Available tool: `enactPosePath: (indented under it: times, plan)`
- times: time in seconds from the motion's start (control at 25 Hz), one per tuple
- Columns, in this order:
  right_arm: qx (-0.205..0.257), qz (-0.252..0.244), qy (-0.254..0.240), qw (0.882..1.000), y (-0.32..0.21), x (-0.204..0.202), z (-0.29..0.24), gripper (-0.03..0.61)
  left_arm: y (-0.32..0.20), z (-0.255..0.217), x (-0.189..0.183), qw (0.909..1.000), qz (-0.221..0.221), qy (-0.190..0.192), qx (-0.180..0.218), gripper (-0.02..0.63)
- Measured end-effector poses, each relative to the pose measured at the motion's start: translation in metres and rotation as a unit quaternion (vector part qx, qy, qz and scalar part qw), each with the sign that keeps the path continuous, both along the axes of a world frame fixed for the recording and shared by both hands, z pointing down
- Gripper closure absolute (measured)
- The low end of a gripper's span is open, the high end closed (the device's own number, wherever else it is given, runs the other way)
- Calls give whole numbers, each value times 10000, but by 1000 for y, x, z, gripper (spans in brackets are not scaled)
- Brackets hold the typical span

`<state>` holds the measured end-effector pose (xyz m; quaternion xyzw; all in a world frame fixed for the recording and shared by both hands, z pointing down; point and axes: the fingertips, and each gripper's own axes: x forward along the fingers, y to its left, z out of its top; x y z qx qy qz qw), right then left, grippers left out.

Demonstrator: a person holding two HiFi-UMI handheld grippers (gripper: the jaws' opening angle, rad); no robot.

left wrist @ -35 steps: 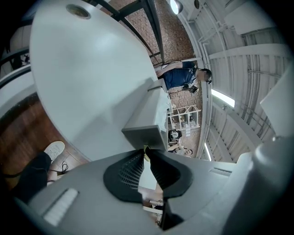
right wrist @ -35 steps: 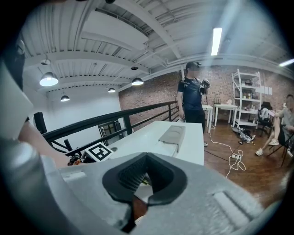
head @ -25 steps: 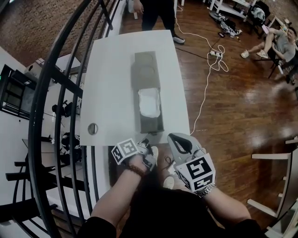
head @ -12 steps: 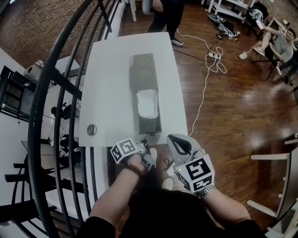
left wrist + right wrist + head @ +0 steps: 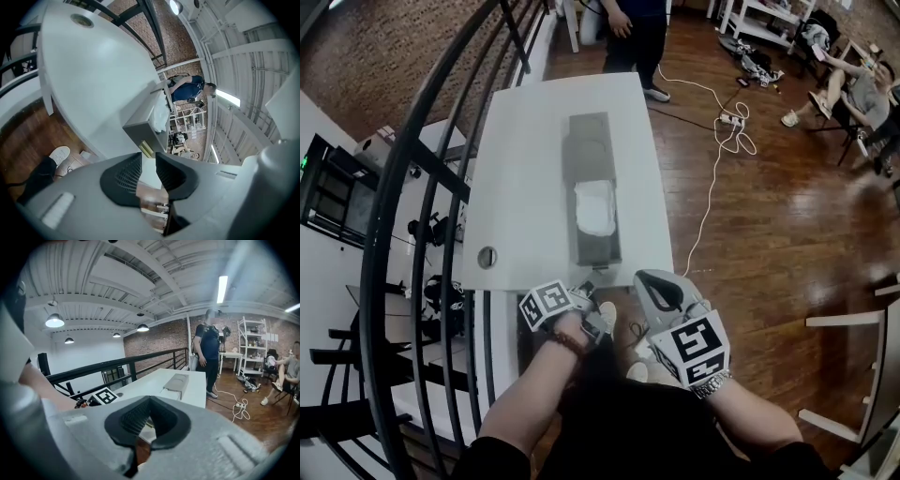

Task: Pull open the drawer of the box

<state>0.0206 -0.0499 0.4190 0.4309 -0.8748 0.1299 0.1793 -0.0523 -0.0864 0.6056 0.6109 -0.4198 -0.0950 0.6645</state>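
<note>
A long grey box [image 5: 590,150] lies lengthwise on the white table [image 5: 525,169]. Its drawer [image 5: 597,239] is pulled out toward me and holds a white bundle [image 5: 594,208]. My left gripper [image 5: 587,292] hovers just off the table's near edge, in front of the drawer's end. In the left gripper view the drawer front [image 5: 143,129] with a yellowish tab [image 5: 146,149] lies just beyond the left gripper [image 5: 149,161]. Its jaws are opening, with nothing between them. My right gripper [image 5: 650,279] hangs beside it to the right, shut and empty; in its own view the right gripper [image 5: 150,401] points at the box [image 5: 177,381].
A round cable hole [image 5: 487,256] sits at the table's near left corner. A black railing [image 5: 422,187] curves along the left. A person [image 5: 636,28] stands at the table's far end. A white cable [image 5: 712,159] runs over the wooden floor on the right, where another person [image 5: 853,89] sits.
The standing person has shifted a little to the right. Both grippers stay at the table's near edge, and the drawer stands out as before.
</note>
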Motion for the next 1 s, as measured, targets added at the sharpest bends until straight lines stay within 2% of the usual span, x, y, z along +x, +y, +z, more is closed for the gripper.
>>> enactPosePath:
  times: [0.16,0.32,0.6,0.72,1.0]
  plan:
    - [107,-64,-39,9999,12,3,-8,588,6,-18,2,9997,-3,-109,231,563]
    - [180,-148,-103,9997,31,8,-12,588,18,-44,6,9963,95,-481,711,600]
    - [383,-299,-221,9986,65,12,-26,588,49,-113,16,9756,354,-1182,1816,601]
    - [467,-308,-255,9981,76,14,-36,588,60,-145,19,9582,541,-1606,2304,601]
    - [564,-298,-287,9976,95,13,-48,588,84,-202,33,8961,1126,-2726,3317,601]
